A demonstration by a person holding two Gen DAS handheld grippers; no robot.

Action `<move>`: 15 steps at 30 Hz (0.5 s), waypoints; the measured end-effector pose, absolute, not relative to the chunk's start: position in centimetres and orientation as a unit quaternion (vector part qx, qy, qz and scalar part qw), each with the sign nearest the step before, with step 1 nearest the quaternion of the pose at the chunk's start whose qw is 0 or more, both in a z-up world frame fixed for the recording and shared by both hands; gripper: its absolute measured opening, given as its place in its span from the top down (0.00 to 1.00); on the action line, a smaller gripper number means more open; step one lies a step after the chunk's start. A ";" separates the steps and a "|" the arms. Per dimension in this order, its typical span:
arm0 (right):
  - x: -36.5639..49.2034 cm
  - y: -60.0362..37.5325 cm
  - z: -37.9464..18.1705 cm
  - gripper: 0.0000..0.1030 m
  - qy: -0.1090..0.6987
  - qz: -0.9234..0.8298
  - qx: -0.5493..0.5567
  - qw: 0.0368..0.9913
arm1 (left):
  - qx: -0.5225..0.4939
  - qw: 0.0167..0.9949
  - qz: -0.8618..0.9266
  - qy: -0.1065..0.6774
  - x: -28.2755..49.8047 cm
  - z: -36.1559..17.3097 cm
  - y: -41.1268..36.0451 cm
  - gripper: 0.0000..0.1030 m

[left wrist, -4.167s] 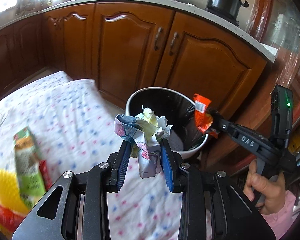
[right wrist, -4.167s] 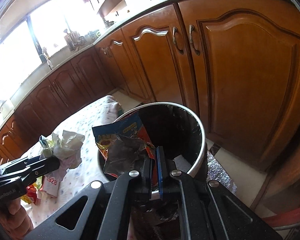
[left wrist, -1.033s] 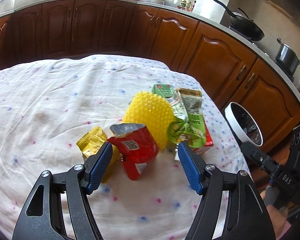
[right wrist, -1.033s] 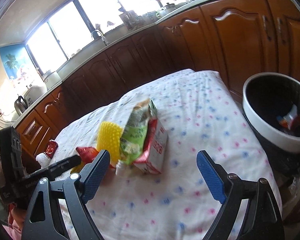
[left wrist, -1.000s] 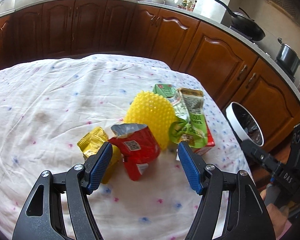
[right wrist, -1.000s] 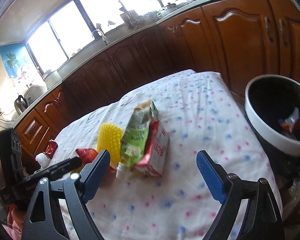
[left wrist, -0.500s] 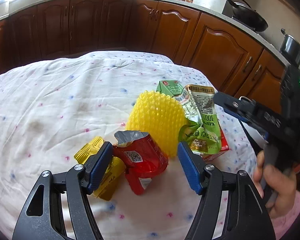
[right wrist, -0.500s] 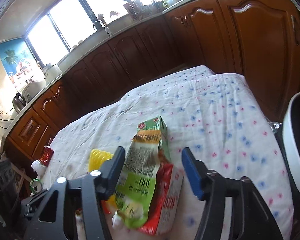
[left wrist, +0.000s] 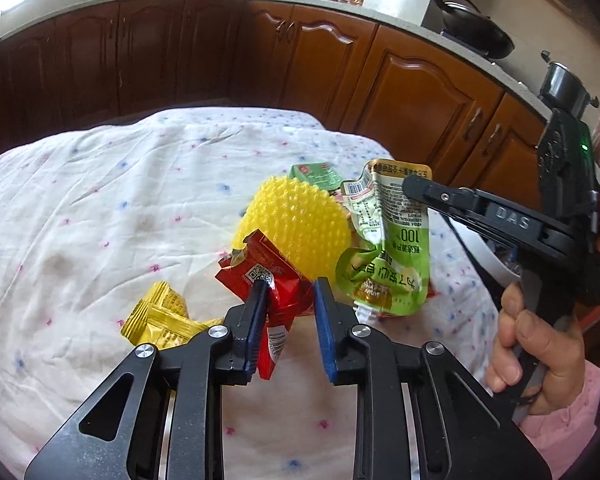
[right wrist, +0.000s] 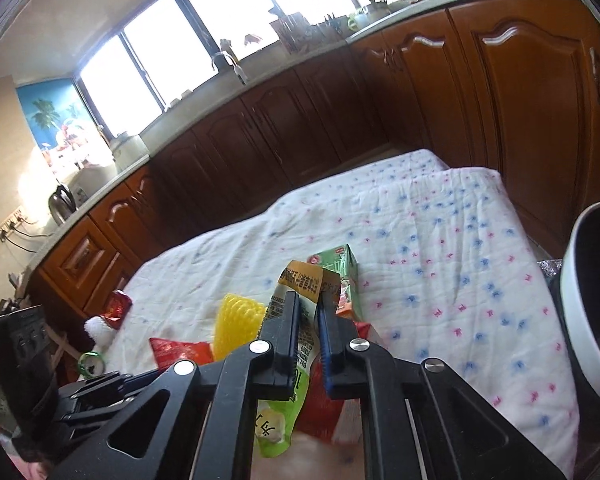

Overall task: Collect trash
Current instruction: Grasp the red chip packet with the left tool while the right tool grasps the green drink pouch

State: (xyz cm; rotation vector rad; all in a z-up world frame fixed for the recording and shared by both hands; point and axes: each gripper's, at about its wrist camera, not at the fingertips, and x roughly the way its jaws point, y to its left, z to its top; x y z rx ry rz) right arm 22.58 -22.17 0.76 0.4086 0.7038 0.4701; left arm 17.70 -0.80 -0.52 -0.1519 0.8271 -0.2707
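bare cloth (left wrist: 100, 200) left of trash pile, spiky yellow ball (left wrist: 296, 228) blocking centre

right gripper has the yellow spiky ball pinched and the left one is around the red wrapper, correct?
Not quite. The right gripper is pinching the green pouch, not the yellow spiky ball, which sits free on the cloth; the left wrist view shows this. The left gripper is indeed around the red wrapper.

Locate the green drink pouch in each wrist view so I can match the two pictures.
Left wrist view: green pouch right of centre, hanging lifted in the right gripper, beside the yellow spiky ball.
Right wrist view: green pouch at bottom centre, clamped between the near fingers.
Shared landmark: the yellow spiky ball, left of the pouch in both.
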 end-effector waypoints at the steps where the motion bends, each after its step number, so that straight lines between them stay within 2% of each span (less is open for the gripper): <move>1: 22.0 -22.5 1.0 0.91 0.335 0.227 0.199 0.893 | -0.072 0.905 -0.133 0.397 17.5 -0.2 -0.9 0.79; 15: 15.0 -30.1 4.3 0.91 0.277 0.164 0.214 0.922 | -0.066 0.908 -0.189 0.369 15.3 2.8 -4.7 0.81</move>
